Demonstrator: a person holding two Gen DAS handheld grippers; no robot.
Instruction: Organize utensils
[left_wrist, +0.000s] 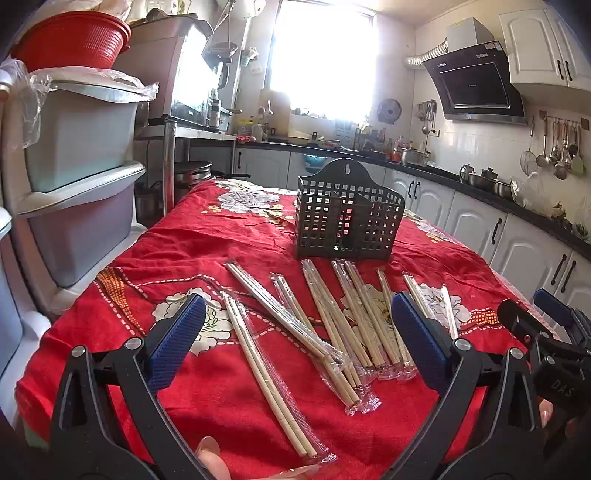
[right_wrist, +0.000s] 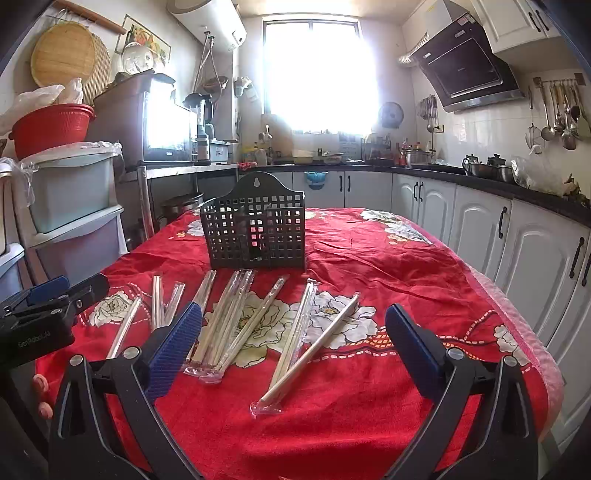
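Several pairs of wooden chopsticks in clear wrappers (left_wrist: 332, 321) lie spread on the red flowered tablecloth (left_wrist: 207, 243), also in the right wrist view (right_wrist: 236, 321). A dark grid utensil basket (left_wrist: 347, 216) stands upright behind them, also in the right wrist view (right_wrist: 256, 230). My left gripper (left_wrist: 299, 325) is open and empty above the near chopsticks. My right gripper (right_wrist: 293, 328) is open and empty, over the rightmost pairs (right_wrist: 314, 347). Each gripper shows at the edge of the other's view: the right one (left_wrist: 546, 325), the left one (right_wrist: 44, 306).
Stacked plastic storage bins (left_wrist: 81, 177) with a red colander (left_wrist: 70, 37) stand left of the table. Kitchen counter and white cabinets (right_wrist: 517, 236) run along the right and back. The tablecloth's right part (right_wrist: 406, 266) holds no objects.
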